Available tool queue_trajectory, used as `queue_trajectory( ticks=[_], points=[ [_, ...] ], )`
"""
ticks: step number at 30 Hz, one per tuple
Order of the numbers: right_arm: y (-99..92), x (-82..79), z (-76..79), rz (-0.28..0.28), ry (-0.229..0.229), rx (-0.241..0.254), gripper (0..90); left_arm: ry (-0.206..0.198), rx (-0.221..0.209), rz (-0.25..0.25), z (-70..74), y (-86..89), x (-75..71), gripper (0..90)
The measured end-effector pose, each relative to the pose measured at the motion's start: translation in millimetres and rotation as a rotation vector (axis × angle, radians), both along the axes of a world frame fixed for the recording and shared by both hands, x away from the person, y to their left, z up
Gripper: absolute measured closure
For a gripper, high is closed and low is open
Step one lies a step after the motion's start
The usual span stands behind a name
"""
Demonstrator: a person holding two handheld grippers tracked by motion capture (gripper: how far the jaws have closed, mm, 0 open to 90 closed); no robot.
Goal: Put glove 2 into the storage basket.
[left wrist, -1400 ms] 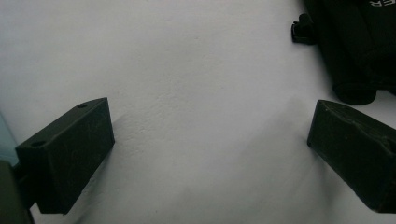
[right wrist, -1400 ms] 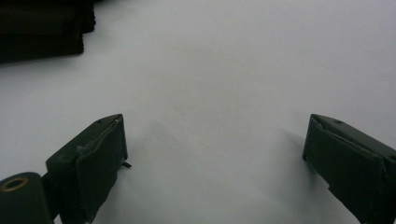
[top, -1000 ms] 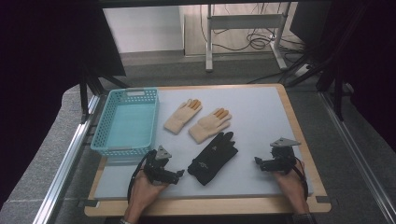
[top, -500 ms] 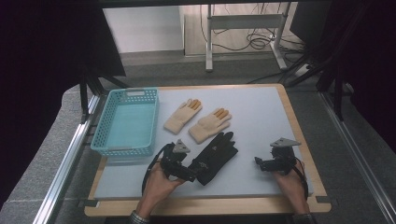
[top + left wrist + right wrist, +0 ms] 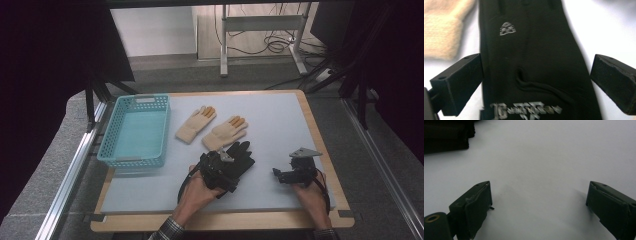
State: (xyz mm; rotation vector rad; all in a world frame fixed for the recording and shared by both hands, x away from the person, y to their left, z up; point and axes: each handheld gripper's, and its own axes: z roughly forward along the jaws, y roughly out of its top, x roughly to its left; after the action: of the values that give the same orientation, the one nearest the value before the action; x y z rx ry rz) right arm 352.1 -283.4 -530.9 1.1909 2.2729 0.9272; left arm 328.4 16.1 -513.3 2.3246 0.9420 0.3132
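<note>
Grey table mat [image 5: 270, 115] is carrying everything; teal mesh basket [image 5: 135, 131] is sitting at its left edge, nothing in it as far as the high view shows. Two beige knit gloves [image 5: 196, 124] [image 5: 225, 132] are lying side by side near the middle, just right of the basket. Black glove [image 5: 241, 154] is lying flat on the mat just below them, its fingers touching or nearly touching the nearer beige one. Left gripper [image 5: 220, 167] is hovering directly over that black glove [image 5: 529, 62], jaws spread wide and straddling its cuff end, not yet pinching fabric. Right gripper [image 5: 292, 172] is idling well to the right over bare mat, jaws also wide, holding nothing. Step looks like the approach for a pick. Next move probably needs the left gripper dropping onto the fabric and closing on a fold, then carrying it toward the basket.
</note>
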Motion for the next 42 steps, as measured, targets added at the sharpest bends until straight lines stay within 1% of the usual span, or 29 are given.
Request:
queue_trajectory(
  ticks=[1, 2, 3, 4, 5, 6, 7, 8, 9, 10, 11, 13, 14, 15, 17, 20, 22, 23, 24, 25, 26, 29, 31, 32, 34, 37, 40, 42],
  points=[
    [0.0, 0.0, 0.0, 0.0, 0.0, 0.0, 6.1, 0.014, -0.003, 0.005, -3.3, 0.8, 2.7, 0.0],
    [0.0, 0.0, 0.0, 0.0, 0.0, 0.0, 6.1, 0.016, 0.009, 0.016, -6.2, 2.1, 4.8, 0.0],
    [0.0, 0.0, 0.0, 0.0, 0.0, 0.0, 6.1, 0.011, 0.03, 0.022, -8.9, 3.7, 6.3, 0.0],
    [0.0, 0.0, 0.0, 0.0, 0.0, 0.0, 6.1, 0.019, 0.035, 0.027, -12.0, 5.8, 8.3, 0.0],
    [0.0, 0.0, 0.0, 0.0, 0.0, 0.0, 6.1, 0.035, 0.018, 0.029, -13.9, 8.1, 10.1, 0.0],
    [0.0, 0.0, 0.0, 0.0, 0.0, 0.0, 6.1, 0.072, -0.011, 0.028, -16.2, 11.2, 12.4, 0.0],
    [0.0, 0.0, 0.0, 0.0, 0.0, 0.0, 6.1, 0.08, -0.013, 0.023, -17.2, 11.0, 12.3, 0.0],
    [0.0, 0.0, 0.0, 0.0, 0.0, 0.0, 6.1, 0.081, -0.013, 0.017, -16.8, 9.4, 10.6, 0.0],
    [0.0, 0.0, 0.0, 0.0, 0.0, 0.0, 6.1, 0.081, 0.01, 0.002, -16.7, 4.2, 6.8, 0.0],
    [0.0, 0.0, 0.0, 0.0, 0.0, 0.0, 6.1, 0.063, 0.04, -0.005, -16.4, -0.4, 3.8, 0.0],
    [0.0, 0.0, 0.0, 0.0, 0.0, 0.0, 6.1, 0.068, 0.041, -0.015, -15.9, -2.4, 2.7, 0.0],
    [0.0, 0.0, -0.1, 0.0, -0.001, -0.001, 6.1, 0.082, 0.036, -0.016, -16.0, -2.1, 4.3, 0.0],
    [0.0, 0.0, -0.1, 0.0, -0.001, -0.001, 6.1, 0.082, 0.033, -0.016, -15.6, -1.0, 4.9, 0.8],
    [0.1, 0.0, -0.1, 0.0, -0.001, -0.001, 6.1, 0.082, 0.03, -0.007, -13.8, 1.6, 5.4, 3.8],
    [0.0, 0.0, 0.0, 0.0, 0.0, -0.001, 6.1, 0.085, 0.022, 0.0, -10.9, 7.1, 7.5, 14.8],
    [0.0, 0.0, -0.1, 0.0, -0.001, -0.001, 6.1, 0.082, 0.021, 0.008, -7.8, 13.0, 9.8, 28.2],
    [0.0, 0.0, -0.1, 0.0, 0.0, -0.001, 6.1, 0.074, 0.02, 0.005, -6.1, 14.3, 9.5, 39.5],
    [0.0, 0.0, -0.1, 0.0, 0.0, -0.001, 6.1, 0.07, 0.02, 0.006, -5.5, 14.2, 8.9, 43.5],
    [0.0, 0.0, -0.1, 0.0, 0.0, -0.001, 6.1, 0.059, 0.021, -0.005, -3.5, 14.6, 7.3, 47.3],
    [0.0, 0.0, -0.1, 0.0, 0.0, 0.0, 6.1, 0.054, 0.02, -0.01, -2.3, 14.6, 6.3, 54.3],
    [0.0, 0.0, -0.1, 0.0, 0.0, -0.001, 6.1, 0.049, 0.023, -0.016, -1.1, 14.4, 5.4, 57.5],
    [0.0, 0.0, -0.1, 0.0, 0.0, -0.001, 6.1, 0.039, 0.019, -0.028, 1.9, 15.0, 4.3, 61.4],
    [0.0, 0.0, -0.1, -0.001, 0.0, 0.0, 6.1, 0.044, -0.003, -0.032, 4.2, 16.8, 5.2, 62.2],
    [0.0, 0.0, -0.1, -0.001, 0.0, 0.0, 6.1, 0.047, -0.023, -0.035, 6.8, 17.9, 5.6, 62.3],
    [0.0, 0.0, 0.0, -0.001, 0.001, 0.0, 6.1, 0.047, -0.046, -0.039, 12.3, 18.5, 4.9, 62.4],
    [-0.1, 0.0, 0.1, 0.0, 0.001, 0.0, 6.1, 0.025, -0.06, -0.052, 22.7, 18.8, 3.2, 62.3],
    [-0.1, 0.0, 0.0, -0.001, 0.001, 0.0, 6.1, -0.006, -0.07, -0.051, 38.1, 19.7, 2.3, 62.2],
    [-0.1, 0.0, 0.1, -0.001, 0.001, 0.001, 6.1, -0.014, -0.068, -0.045, 45.6, 21.5, 4.0, 62.0]
  ],
)
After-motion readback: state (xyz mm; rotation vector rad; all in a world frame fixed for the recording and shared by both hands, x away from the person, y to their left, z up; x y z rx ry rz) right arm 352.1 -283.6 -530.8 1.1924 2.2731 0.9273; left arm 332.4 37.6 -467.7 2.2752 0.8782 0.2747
